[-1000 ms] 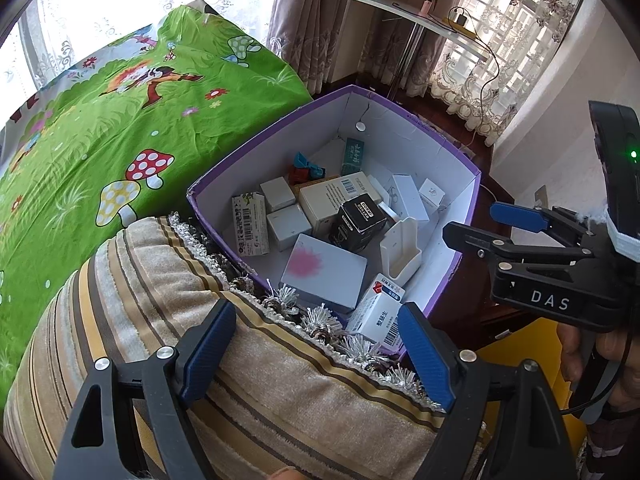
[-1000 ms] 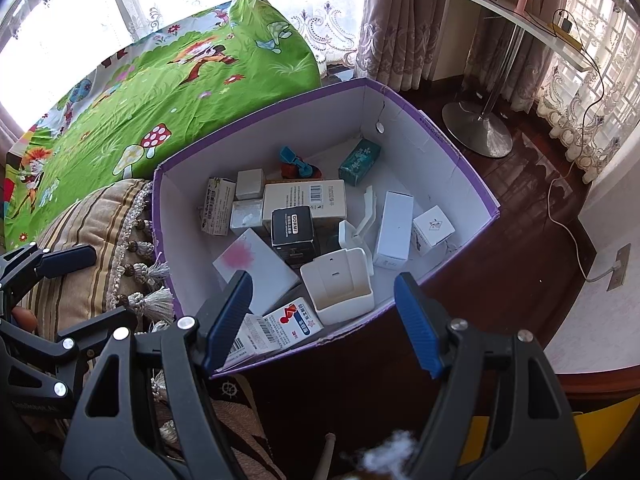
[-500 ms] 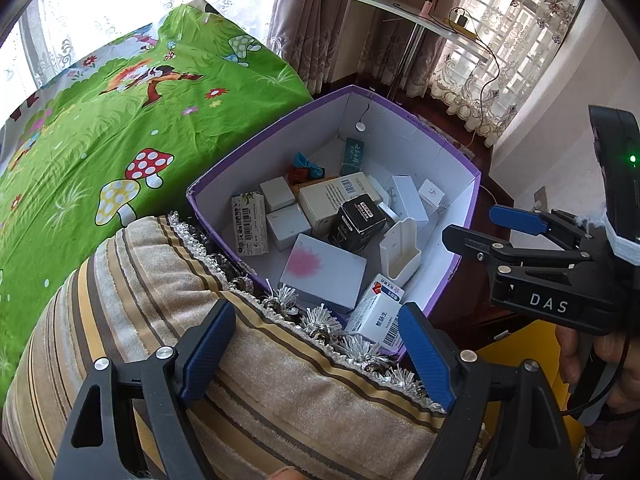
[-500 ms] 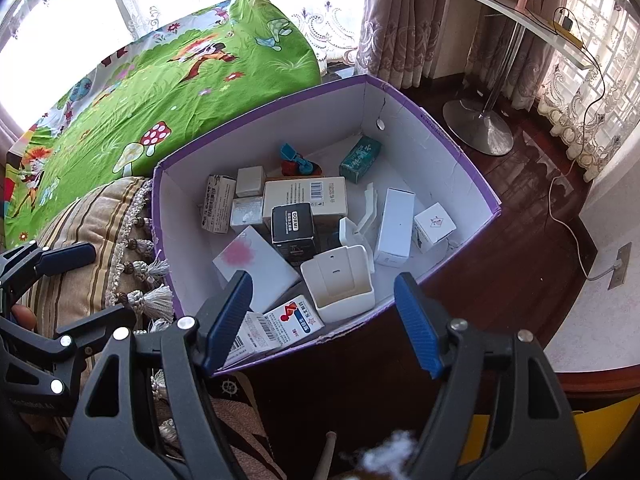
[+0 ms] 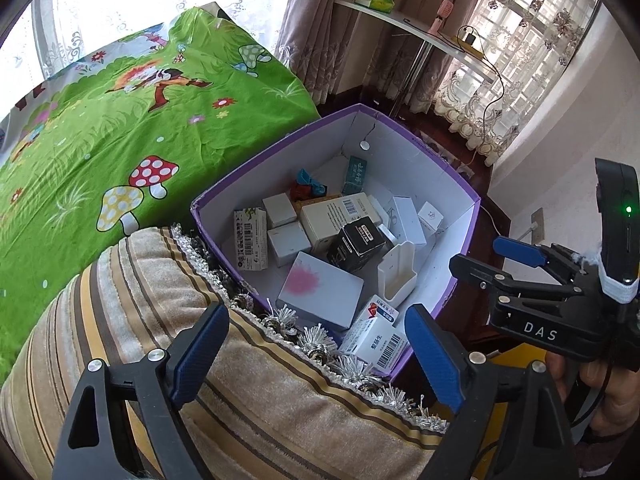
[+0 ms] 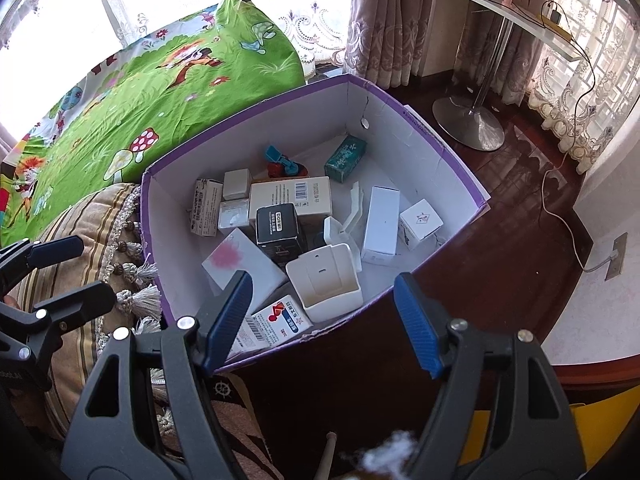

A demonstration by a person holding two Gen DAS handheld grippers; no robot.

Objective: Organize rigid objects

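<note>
A purple box with white inner walls (image 5: pixel 400 128) (image 6: pixel 440 148) holds several small cartons. Among them are a black box (image 5: pixel 356 240) (image 6: pixel 278 228), a white open holder (image 5: pixel 396 276) (image 6: pixel 324 280), a flat white box with a pink blot (image 5: pixel 320 292) and a teal carton (image 6: pixel 346 158). My left gripper (image 5: pixel 316 344) hangs over the striped cushion beside the box. Its jaws are opening, with nothing between them. My right gripper (image 6: pixel 322 300) hovers open above the box's near rim, well over the holder and touching nothing. It shows side-on at the right of the left wrist view (image 5: pixel 520 256).
A striped cushion with silver tassels (image 5: pixel 240 380) presses against the box's left side. A green mushroom-print bedsheet (image 5: pixel 120 140) lies behind it. A white shelf on a metal stand (image 6: pixel 472 128) and a cable to a wall socket (image 6: pixel 616 256) sit on the dark wood floor.
The left jaws stand a touch wider than before. The right gripper, the box and its contents have not moved.
</note>
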